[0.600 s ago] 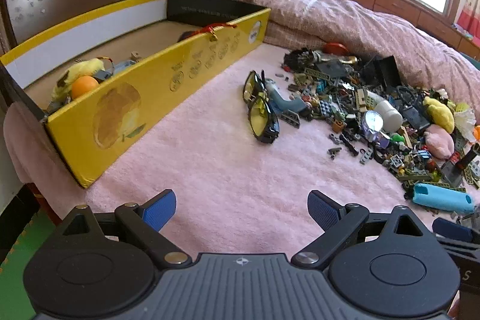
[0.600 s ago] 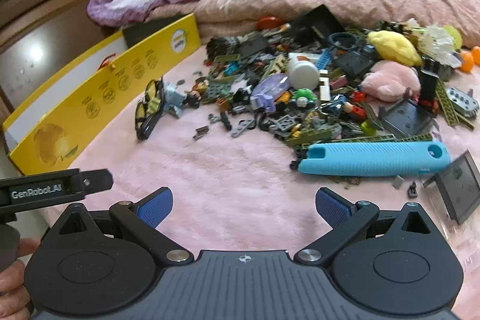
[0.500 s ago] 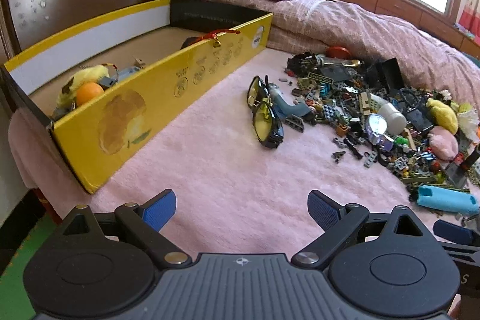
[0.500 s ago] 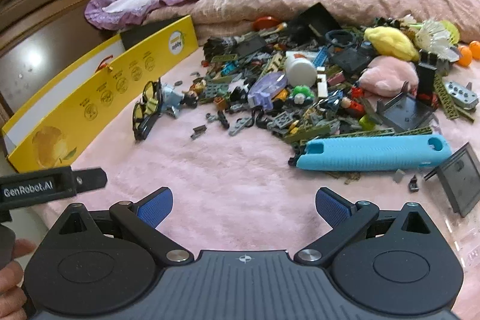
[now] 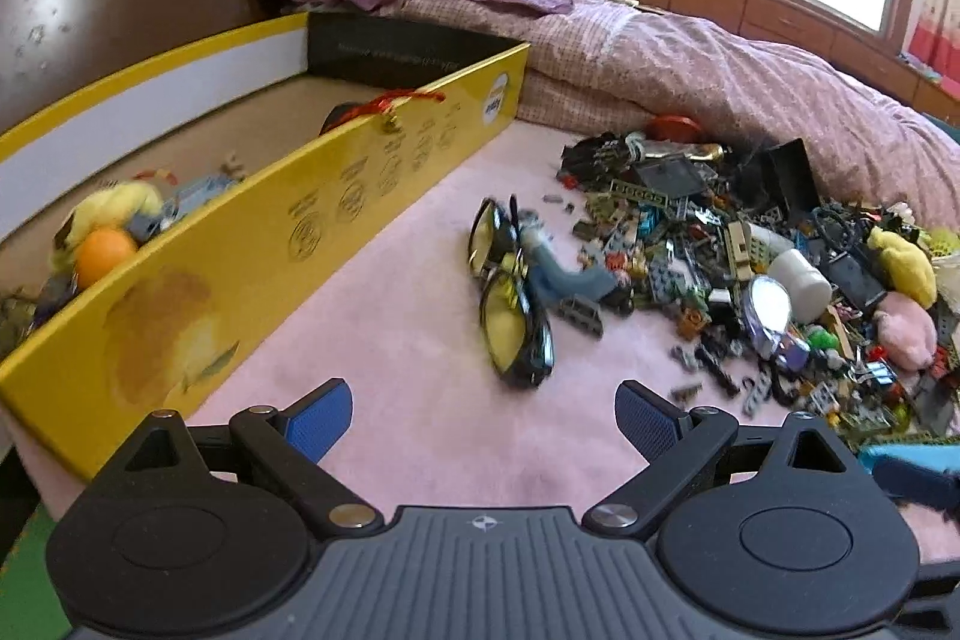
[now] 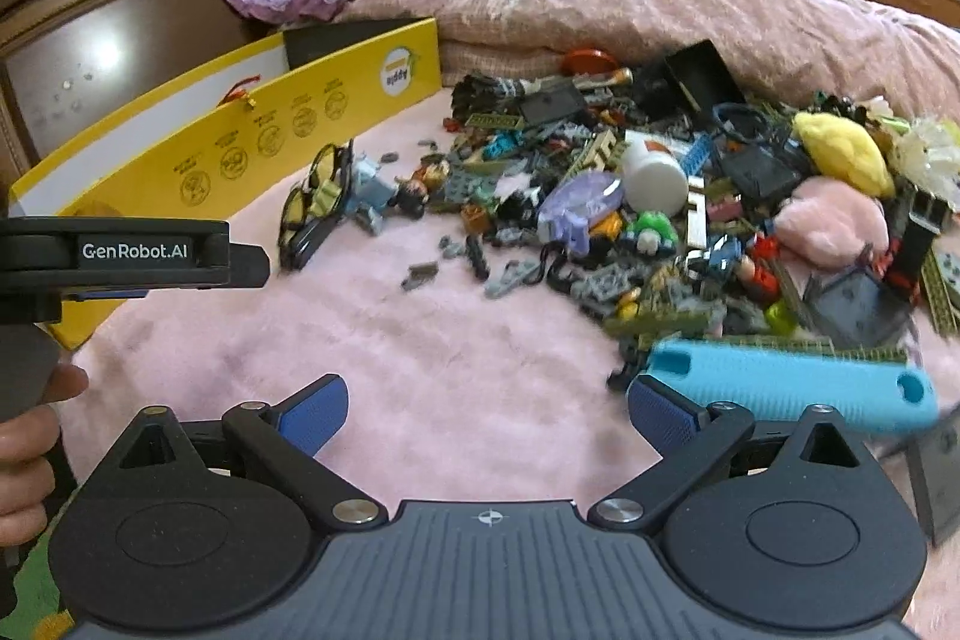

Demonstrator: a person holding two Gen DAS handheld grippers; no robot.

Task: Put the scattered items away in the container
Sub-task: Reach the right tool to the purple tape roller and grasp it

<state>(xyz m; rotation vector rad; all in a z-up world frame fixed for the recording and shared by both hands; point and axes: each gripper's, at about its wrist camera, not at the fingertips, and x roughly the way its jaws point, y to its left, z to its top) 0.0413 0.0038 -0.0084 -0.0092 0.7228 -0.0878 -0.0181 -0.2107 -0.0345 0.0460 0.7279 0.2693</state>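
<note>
Two handheld grippers are hovering over a pink blanket on a bed. The left gripper is holding its jaws wide apart with nothing between them, and the right gripper is doing the same. A long yellow box is lying along the blanket's left edge, already holding an orange ball and a yellow plush toy. A pair of yellow-lensed glasses is resting on the blanket between the box and a heap of small toy bricks. Near the right gripper, a light blue case is lying at the heap's near edge. A white bottle and a pink plush toy are sitting among the bricks.
</note>
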